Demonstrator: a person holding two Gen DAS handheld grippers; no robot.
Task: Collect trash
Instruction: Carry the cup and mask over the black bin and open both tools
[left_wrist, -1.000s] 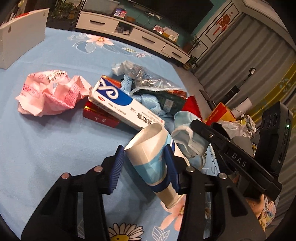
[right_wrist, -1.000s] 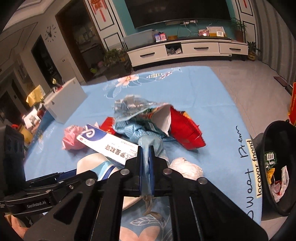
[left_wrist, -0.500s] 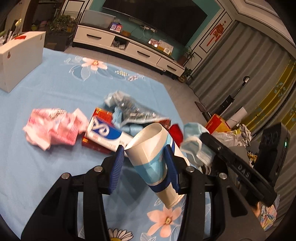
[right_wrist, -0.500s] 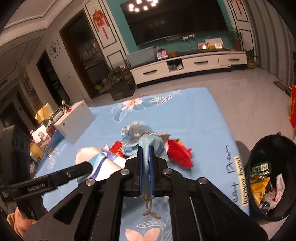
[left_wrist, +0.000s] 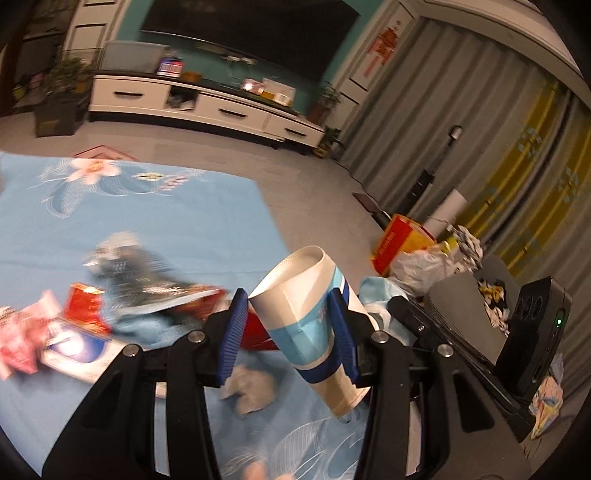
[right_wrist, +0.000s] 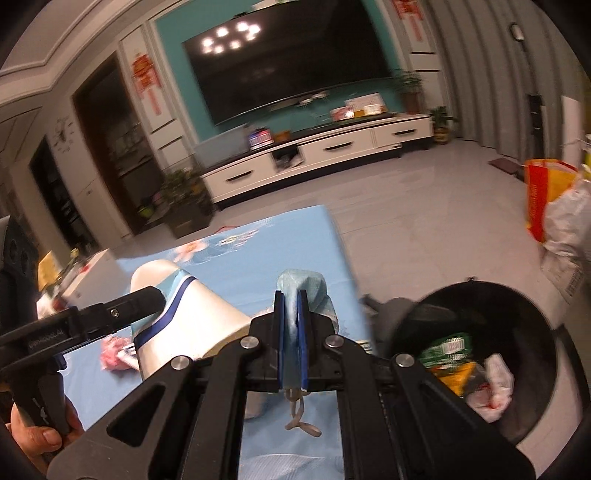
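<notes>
My left gripper (left_wrist: 290, 328) is shut on a white and blue paper cup (left_wrist: 308, 317), held above the blue floral mat (left_wrist: 147, 218); the cup also shows in the right wrist view (right_wrist: 184, 314). My right gripper (right_wrist: 291, 332) is shut on a light blue face mask (right_wrist: 304, 291) whose ear loop (right_wrist: 299, 417) dangles below. A black trash bin (right_wrist: 480, 354) with wrappers inside sits to the lower right of the right gripper. More trash lies on the mat: a pink crumpled bag (left_wrist: 22, 332), a toothpaste box (left_wrist: 77, 350), a red packet (left_wrist: 83, 302), a foil bag (left_wrist: 136, 269), a crumpled tissue (left_wrist: 251, 387).
A white TV cabinet (right_wrist: 325, 147) and a TV stand at the far wall. A red and yellow bag (left_wrist: 399, 243) and a white plastic bag (left_wrist: 424, 266) sit on the floor right of the mat. A white box (right_wrist: 88, 273) stands at the mat's far left.
Both grippers have lifted and swung right with the cup and the mask. The trash pile has dropped lower and left in view, and the bin now sits closer to the right gripper.
</notes>
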